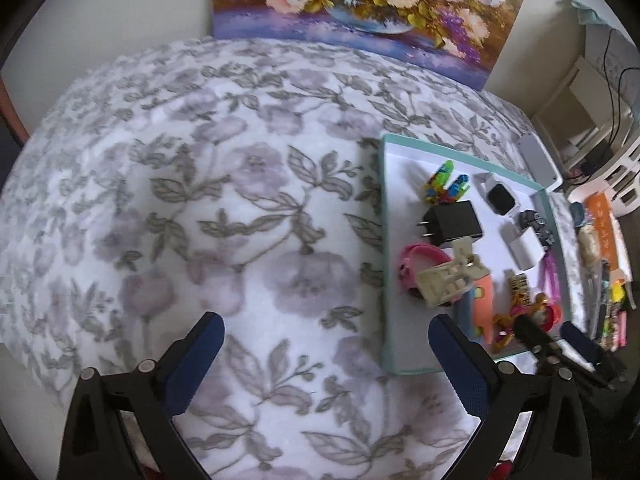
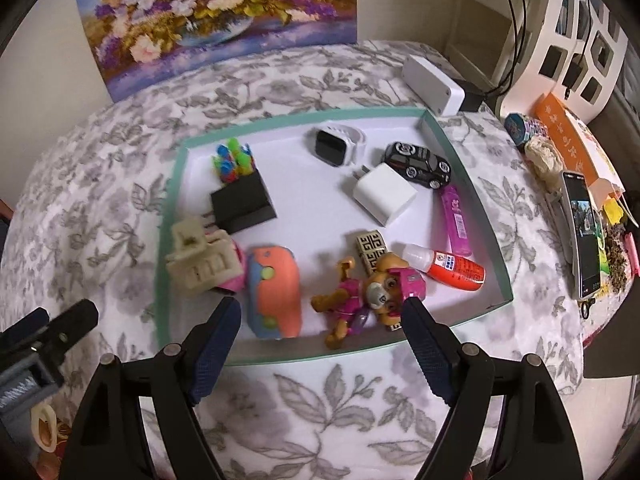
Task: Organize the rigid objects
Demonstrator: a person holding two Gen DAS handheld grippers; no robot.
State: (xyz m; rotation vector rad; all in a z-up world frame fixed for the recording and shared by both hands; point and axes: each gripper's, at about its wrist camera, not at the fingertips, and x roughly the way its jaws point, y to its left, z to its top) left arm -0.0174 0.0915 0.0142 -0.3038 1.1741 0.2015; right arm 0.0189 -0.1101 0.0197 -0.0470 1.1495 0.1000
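Observation:
A shallow teal-rimmed tray (image 2: 304, 114) (image 1: 385, 240) lies on a floral blanket and holds several small items. Among them are a black charger (image 2: 244, 206) (image 1: 454, 222), a white charger (image 2: 384, 194), a toy car (image 2: 420, 164), a white smartwatch (image 2: 336, 144), a beige hair claw (image 2: 200, 264) (image 1: 448, 276), an orange and blue toy (image 2: 274, 292), a puppy figure (image 2: 372, 292), an orange glue bottle (image 2: 448, 266) and a pink tube (image 2: 456, 220). My right gripper (image 2: 320, 340) hovers open at the tray's near edge, empty. My left gripper (image 1: 326, 354) is open over bare blanket left of the tray.
A flower painting (image 2: 224, 16) leans on the wall behind. A white box (image 2: 434, 76) sits past the tray's far corner. Right of the tray lie a phone (image 2: 586, 240), an orange box (image 2: 572, 148) and small clutter. A white shelf unit (image 2: 576, 36) stands at the right.

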